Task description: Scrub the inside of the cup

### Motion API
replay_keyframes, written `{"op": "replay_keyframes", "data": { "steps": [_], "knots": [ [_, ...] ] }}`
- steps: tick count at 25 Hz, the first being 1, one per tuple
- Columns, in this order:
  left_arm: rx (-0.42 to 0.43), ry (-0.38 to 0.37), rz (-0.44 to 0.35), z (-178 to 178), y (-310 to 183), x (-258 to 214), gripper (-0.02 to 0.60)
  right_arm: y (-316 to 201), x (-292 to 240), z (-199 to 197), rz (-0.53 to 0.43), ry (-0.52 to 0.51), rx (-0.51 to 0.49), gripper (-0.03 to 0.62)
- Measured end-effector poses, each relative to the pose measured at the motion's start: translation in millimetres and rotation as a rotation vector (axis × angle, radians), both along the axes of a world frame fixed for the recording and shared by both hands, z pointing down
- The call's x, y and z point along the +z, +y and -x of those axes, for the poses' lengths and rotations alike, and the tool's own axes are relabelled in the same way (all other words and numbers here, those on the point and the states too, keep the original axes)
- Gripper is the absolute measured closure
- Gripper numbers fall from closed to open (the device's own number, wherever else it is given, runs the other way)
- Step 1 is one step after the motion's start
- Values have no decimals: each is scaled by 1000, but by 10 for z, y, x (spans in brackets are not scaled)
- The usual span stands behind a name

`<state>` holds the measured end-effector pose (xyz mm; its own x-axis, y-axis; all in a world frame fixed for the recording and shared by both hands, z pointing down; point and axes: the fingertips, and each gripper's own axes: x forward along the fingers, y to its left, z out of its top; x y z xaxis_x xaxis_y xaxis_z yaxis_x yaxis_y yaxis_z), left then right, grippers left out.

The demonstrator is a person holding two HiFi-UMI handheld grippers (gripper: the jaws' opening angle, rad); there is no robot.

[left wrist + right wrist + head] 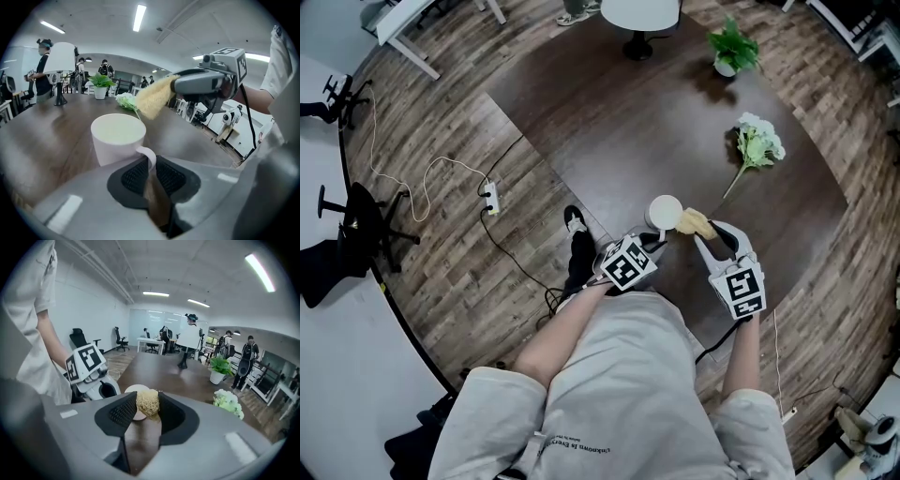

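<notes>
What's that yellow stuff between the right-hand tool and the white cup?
A yellowish fibrous scrubber, clamped in the right gripper's jaws and held just off the cup's rim, not yet inside it. The left gripper view shows this best.

The dark worktop (675, 141) carried a white cup (665, 212) at frame centre, flowers (759, 142) to the right and a potted plant (731, 47) at upper right.

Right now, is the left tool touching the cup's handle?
Touching. The left gripper view shows the pads of the left tool pinching the handle of the white cup from both sides, with no gap.
</notes>
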<state>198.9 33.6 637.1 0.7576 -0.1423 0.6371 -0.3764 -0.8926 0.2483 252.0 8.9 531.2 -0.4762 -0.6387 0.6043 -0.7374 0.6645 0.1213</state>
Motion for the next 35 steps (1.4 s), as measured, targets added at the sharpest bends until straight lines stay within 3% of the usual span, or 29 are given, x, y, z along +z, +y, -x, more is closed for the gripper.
{"op": "replay_keyframes", "data": {
  "steps": [2,8,14,25,35],
  "knots": [
    [-2,-3,7,2,1,5,526,-95,-78,61,-6,0,-26,430],
    [29,-24,-8,42,40,-8,531,-158,191,460,132,221,-265,428],
    [64,-37,-14,144,75,4,531,-238,571,741,241,428,-393,430],
    [134,-32,-13,174,106,-31,531,-311,893,855,373,460,-322,430],
    [151,-22,-3,135,129,-26,531,-337,1020,838,405,590,-361,431]
  ]
}}
